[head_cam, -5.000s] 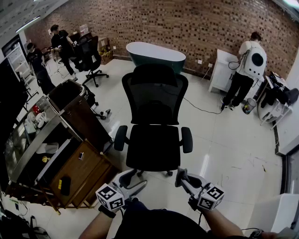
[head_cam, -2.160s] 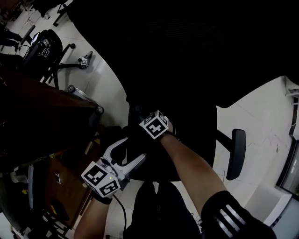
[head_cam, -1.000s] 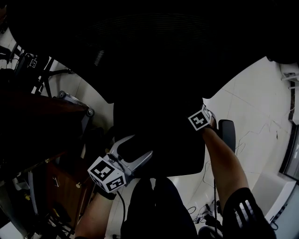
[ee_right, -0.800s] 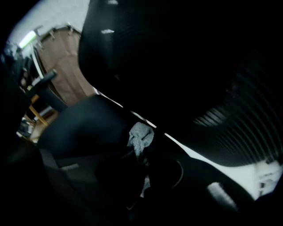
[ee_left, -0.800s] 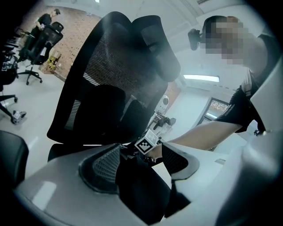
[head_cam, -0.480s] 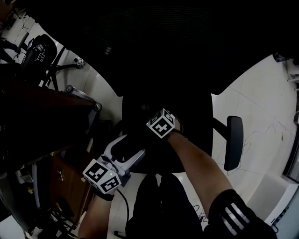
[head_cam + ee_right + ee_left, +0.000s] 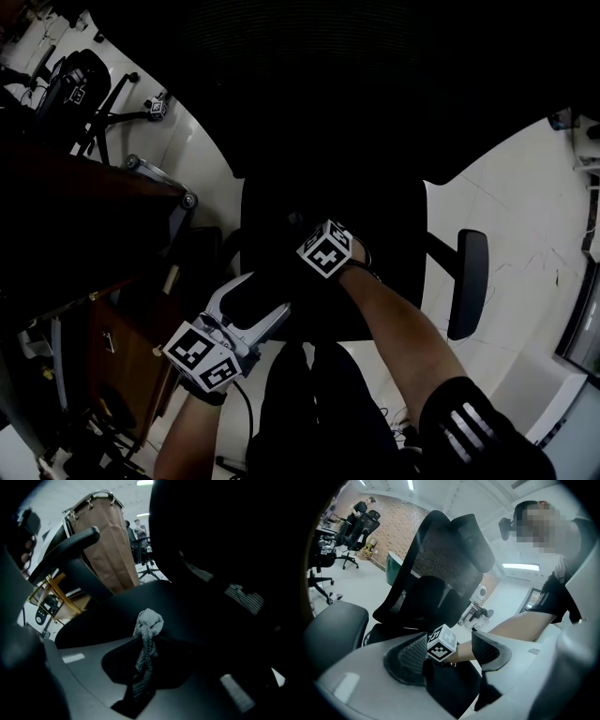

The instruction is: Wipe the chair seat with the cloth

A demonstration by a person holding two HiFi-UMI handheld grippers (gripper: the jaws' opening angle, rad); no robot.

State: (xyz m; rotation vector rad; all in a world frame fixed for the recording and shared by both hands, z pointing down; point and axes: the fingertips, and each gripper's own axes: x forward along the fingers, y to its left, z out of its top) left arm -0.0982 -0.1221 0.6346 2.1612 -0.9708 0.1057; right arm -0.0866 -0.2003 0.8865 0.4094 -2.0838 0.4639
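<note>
Your right gripper (image 7: 146,654) has its jaws shut tight on the cloth (image 7: 149,623). The cloth is a pale grey knitted rag. A thin strip of it runs between the jaws and a bunched wad sticks out past their tips. That wad sits low against the black chair seat (image 7: 117,607); the dark picture does not show whether it actually presses on the fabric. In the head view this gripper's marker cube (image 7: 328,249) lies over the left half of the seat (image 7: 389,234), with your right forearm (image 7: 398,323) reaching in from the front edge. The cloth itself is hidden there.

Your left gripper (image 7: 270,292) hangs at the front-left corner of the seat, just beside the right one and nearer to you. Its jaws stand wide apart and grip nothing. Its own view looks through the gap between the ribbed pads (image 7: 408,654) at the right gripper's cube and your forearm, with the chair's mesh backrest (image 7: 440,559) rising behind.

The right armrest (image 7: 466,283) stands out over the white tiled floor (image 7: 525,225). The left armrest (image 7: 70,543) crosses the right gripper view, in front of a brown bag in a metal frame (image 7: 110,550). A wooden cabinet (image 7: 131,342) stands to your left.
</note>
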